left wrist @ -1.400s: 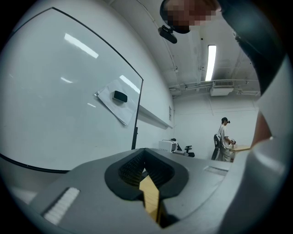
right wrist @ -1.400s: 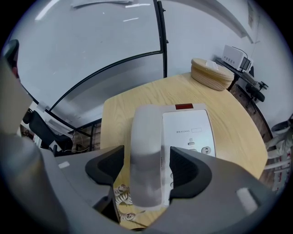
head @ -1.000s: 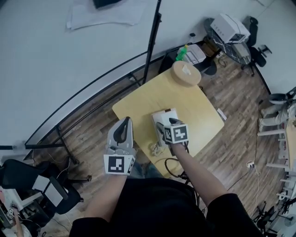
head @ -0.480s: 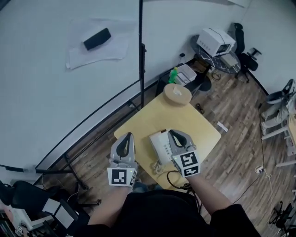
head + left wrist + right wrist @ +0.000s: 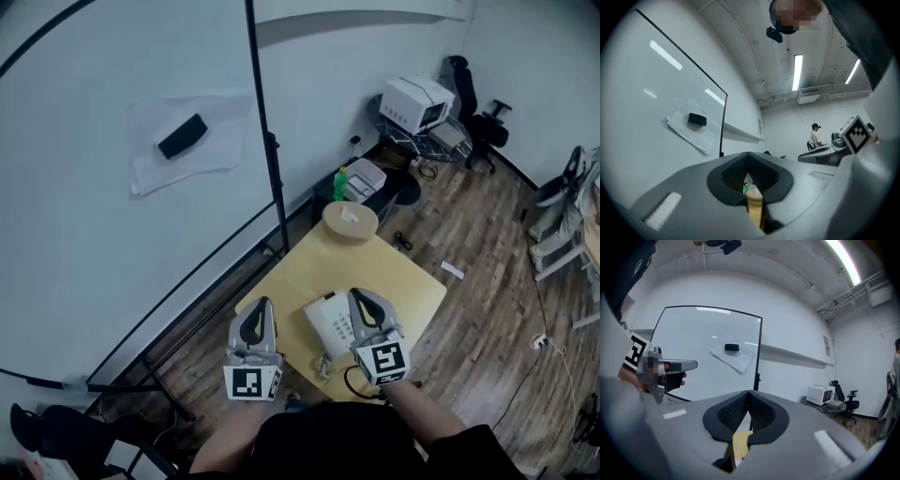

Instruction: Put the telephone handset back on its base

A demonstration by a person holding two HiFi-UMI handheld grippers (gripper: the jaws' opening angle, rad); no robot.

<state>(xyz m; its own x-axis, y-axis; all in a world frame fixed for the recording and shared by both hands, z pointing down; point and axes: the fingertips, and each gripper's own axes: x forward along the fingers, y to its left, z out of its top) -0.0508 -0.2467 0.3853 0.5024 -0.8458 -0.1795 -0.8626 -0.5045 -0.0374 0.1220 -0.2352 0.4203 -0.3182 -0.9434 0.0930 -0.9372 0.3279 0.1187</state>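
The white telephone sits on the near part of the yellow wooden table. Its handset appears to lie along the left side of the base, and the coiled cord hangs at the front edge. My right gripper hovers over the phone's right side, shut with nothing in it. My left gripper is held left of the phone at the table's near corner, also shut and empty. In the left gripper view the left gripper points up into the room, as does the right gripper in its own view.
A round wooden box stands at the table's far corner, with a green bottle behind it. A black pole rises beside the whiteboard, which carries a black eraser. A white appliance and an office chair are at the back right.
My right gripper has lifted off the phone, swung up and closed empty. The head view has tilted up toward the whiteboard. The left gripper has barely moved.
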